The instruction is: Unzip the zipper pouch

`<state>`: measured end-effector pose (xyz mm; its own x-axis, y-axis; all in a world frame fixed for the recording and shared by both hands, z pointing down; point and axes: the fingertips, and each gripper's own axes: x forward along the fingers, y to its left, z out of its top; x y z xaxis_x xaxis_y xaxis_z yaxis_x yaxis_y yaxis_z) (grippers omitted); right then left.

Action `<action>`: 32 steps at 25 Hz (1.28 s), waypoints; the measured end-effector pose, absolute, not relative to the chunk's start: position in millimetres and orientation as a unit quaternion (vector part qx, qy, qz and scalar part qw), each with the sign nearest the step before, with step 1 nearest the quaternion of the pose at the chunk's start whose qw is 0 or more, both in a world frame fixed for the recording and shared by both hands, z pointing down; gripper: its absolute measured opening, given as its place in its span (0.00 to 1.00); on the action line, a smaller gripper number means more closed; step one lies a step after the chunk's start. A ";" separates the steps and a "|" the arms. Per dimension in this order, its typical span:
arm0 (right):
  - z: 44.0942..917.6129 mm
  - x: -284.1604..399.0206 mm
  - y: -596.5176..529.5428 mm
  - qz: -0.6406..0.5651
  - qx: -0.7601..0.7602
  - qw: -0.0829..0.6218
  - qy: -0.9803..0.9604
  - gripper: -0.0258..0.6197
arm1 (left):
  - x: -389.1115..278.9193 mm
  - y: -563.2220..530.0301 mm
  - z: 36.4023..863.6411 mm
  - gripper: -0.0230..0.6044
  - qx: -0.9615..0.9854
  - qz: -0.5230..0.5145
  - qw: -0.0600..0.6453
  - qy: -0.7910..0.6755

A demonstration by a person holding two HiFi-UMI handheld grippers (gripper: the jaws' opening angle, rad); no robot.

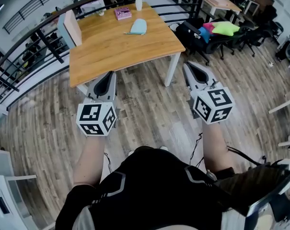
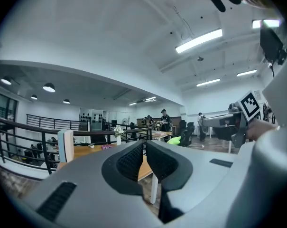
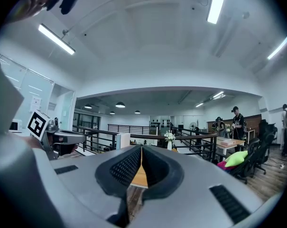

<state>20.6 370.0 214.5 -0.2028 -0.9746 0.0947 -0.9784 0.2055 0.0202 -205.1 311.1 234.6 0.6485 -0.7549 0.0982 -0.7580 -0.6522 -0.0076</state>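
The task looks unstarted. The light blue zipper pouch (image 1: 138, 27) lies untouched in the upper middle of the head view, on the far part of the wooden table (image 1: 111, 51); its zipper is too small to read. The 2 tools, left gripper (image 1: 109, 75) and right gripper (image 1: 188, 66), sit mid-frame, well short of it, jaws closed on nothing. Reaching, gripping and pulling the tab all remain.
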 end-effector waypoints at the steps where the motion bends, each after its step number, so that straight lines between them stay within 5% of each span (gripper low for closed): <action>1: 214.3 21.9 370.4 0.022 0.629 0.041 -0.776 0.07 | -204.1 311.2 234.2 0.09 0.908 0.043 0.021 -0.417; 12: 217.9 42.1 370.1 0.022 0.611 0.029 -0.791 0.38 | -184.4 312.5 236.3 0.44 0.913 0.036 0.034 -0.405; 32: 229.8 122.8 359.5 0.023 0.584 -0.002 -0.811 0.42 | -119.8 299.7 238.1 0.46 0.898 0.046 0.012 -0.438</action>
